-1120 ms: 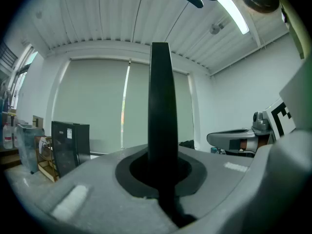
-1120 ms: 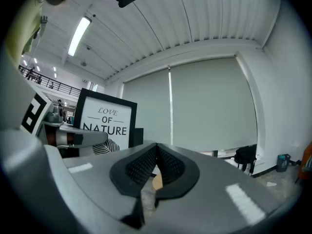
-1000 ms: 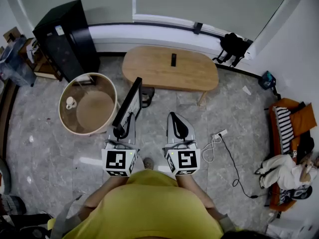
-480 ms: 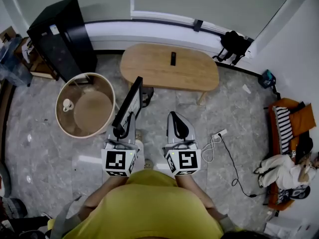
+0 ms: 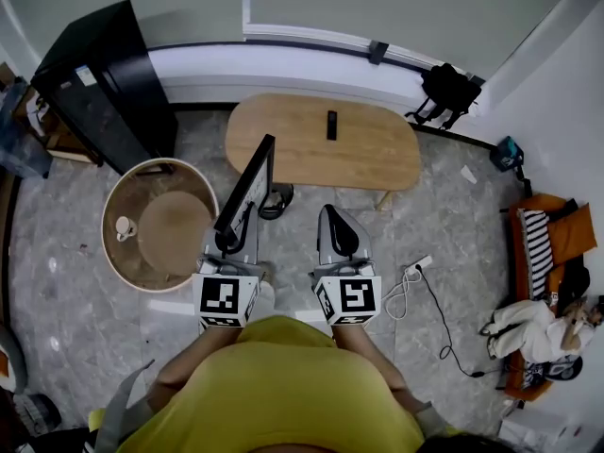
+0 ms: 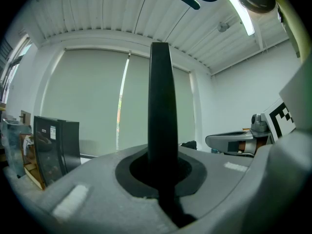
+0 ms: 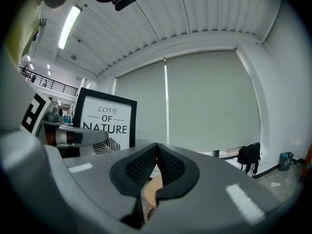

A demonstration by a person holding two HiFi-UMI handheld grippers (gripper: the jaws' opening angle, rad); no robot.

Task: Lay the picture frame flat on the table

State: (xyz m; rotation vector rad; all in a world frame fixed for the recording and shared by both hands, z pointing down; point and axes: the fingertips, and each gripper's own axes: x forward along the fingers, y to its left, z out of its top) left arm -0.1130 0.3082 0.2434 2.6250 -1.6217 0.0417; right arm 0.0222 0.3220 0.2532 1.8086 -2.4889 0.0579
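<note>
My left gripper is shut on the lower edge of a black picture frame, which stands upright above the floor, short of the oval wooden table. In the left gripper view the frame shows edge-on as a dark bar rising from between the pads. The right gripper view shows the frame's face, a white print reading "LOVE OF NATURE". My right gripper hangs beside it, shut with nothing in it, its pads meeting.
A small black remote lies on the table. A round wooden tub with a cup stands at the left, and a black cabinet behind it. A white cable runs on the floor at right. A black bag leans by the wall.
Both grippers and the frame have come a little nearer the wooden table. Both grips are unchanged.
</note>
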